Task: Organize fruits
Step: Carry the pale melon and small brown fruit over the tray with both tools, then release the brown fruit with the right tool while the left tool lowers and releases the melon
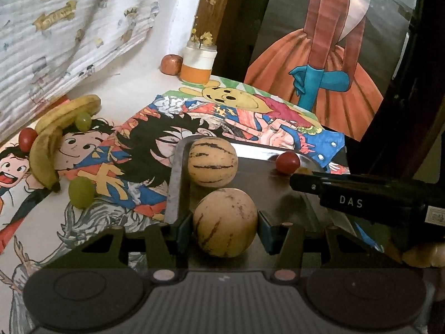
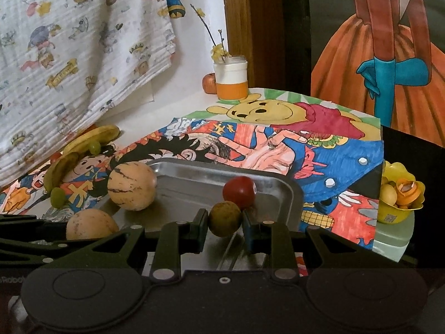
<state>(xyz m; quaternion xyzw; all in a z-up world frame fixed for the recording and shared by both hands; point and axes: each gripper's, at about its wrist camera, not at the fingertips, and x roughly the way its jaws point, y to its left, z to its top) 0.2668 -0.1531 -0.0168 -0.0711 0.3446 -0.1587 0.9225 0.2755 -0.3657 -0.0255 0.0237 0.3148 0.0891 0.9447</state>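
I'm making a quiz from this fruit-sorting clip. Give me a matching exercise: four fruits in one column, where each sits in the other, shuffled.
Things:
1. near striped melon
2. small brown fruit
3. red cherry tomato
4. bananas

Places:
A. loose in the metal tray
B. on the drawings, outside the tray
C. between the left gripper fingers
D. between the right gripper fingers

Pairs: 1-C, 2-D, 3-A, 4-B
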